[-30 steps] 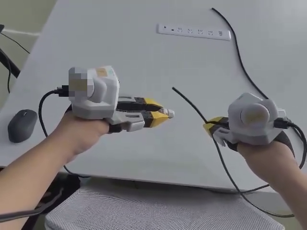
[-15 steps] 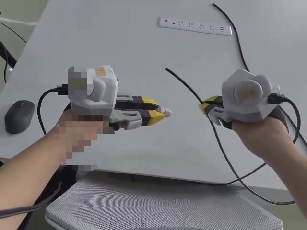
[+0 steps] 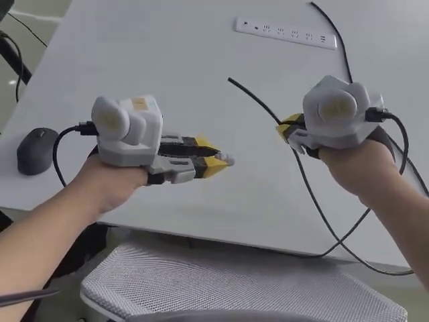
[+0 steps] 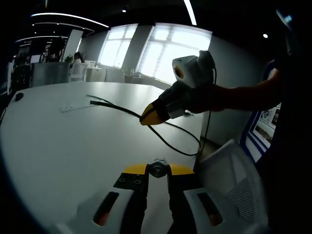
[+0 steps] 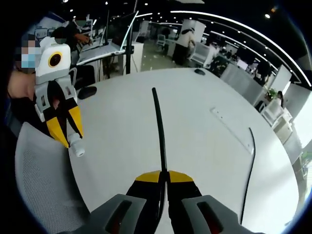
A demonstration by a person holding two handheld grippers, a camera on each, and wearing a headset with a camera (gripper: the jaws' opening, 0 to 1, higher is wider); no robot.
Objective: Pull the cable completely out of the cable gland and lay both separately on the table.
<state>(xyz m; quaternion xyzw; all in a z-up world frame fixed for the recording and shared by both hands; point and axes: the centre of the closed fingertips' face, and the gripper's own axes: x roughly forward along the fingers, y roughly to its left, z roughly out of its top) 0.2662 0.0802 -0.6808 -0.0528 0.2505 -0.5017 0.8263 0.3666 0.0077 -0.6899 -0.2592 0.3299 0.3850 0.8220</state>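
Nearest us, a grey mesh chair (image 3: 234,288) sits under the near edge of the tabletop (image 3: 167,60).

Above that edge we hold the left hand-held gripper (image 3: 224,161), its jaws drawn narrow and clamped on the cable gland (image 3: 229,160). The small pale gland sticks out past the yellow tips. Its long axis lies in line with the jaws, pointing across toward our right side. In the left gripper view we see it end-on between the tips. It is in the air, clear of the tabletop.

Further right, and well apart from the gland, the right hand-held gripper (image 3: 285,129) is closed on the cable (image 3: 251,99), which is thin and black. Its free end runs straight out ahead of the jaws, away from us and to the left in the head view, and stops above the tabletop. In the right gripper view it lines up with the jaws. Behind the jaws the rest drops over the near edge and loops below. Gland and cable do not touch.

The tabletop is pale grey, plain and round-edged. A dark mouse (image 3: 37,149) lies near its left edge and a white power strip (image 3: 285,33) lies flat on the far side. Another black lead (image 3: 338,47) curves past the strip's right end; we cannot tell whether it is the same cable.

Beyond is an open office with tall windows (image 4: 161,53), ceiling strip lights (image 5: 234,24) and rows of desks.
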